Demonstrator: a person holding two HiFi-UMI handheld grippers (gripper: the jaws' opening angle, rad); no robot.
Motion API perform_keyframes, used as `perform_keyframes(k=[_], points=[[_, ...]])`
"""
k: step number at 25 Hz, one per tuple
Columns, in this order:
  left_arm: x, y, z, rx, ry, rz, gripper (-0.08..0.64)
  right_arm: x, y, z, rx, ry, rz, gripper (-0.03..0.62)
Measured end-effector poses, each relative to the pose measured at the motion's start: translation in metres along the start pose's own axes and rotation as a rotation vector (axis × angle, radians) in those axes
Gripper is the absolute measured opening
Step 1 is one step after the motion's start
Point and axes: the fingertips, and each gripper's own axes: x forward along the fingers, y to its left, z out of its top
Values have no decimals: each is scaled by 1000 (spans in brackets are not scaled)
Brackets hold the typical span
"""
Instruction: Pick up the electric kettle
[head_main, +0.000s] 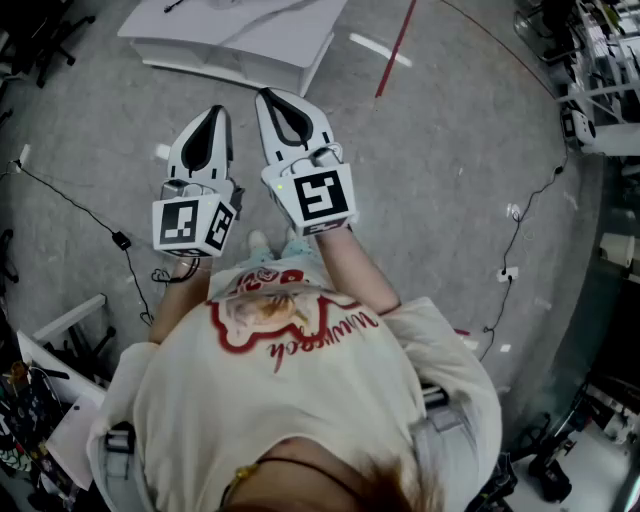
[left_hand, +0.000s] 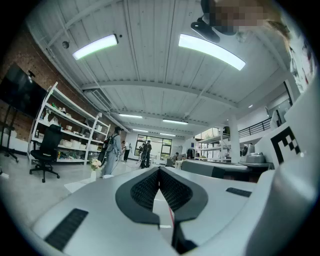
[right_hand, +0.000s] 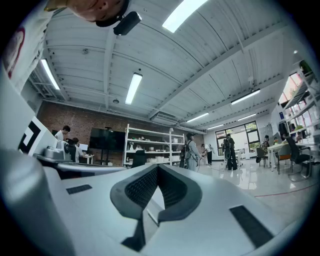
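Head view: you are holding the left gripper (head_main: 214, 112) and right gripper (head_main: 266, 97) level above the floor (head_main: 440, 180); no kettle is showing. Left gripper view: jaws are sitting together, empty. Right gripper view: likewise narrow, empty. Try locating the kettle first, then opening wide.

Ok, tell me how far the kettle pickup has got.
Done: nothing; no kettle shows in any view. In hand: nothing; the left hand-held gripper and right hand-held gripper are shut, empty, level above the floor. Left: find, grip, lift the kettle.
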Motion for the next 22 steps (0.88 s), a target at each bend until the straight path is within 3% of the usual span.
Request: perform_keyframes(k=[12, 22], points=[[-6, 2, 0, -3, 2, 11, -2, -2, 5, -4, 6, 26, 20, 15], [-7, 2, -3, -5, 2, 40, -2, -3, 3, 7, 40, -33, 42, 15]])
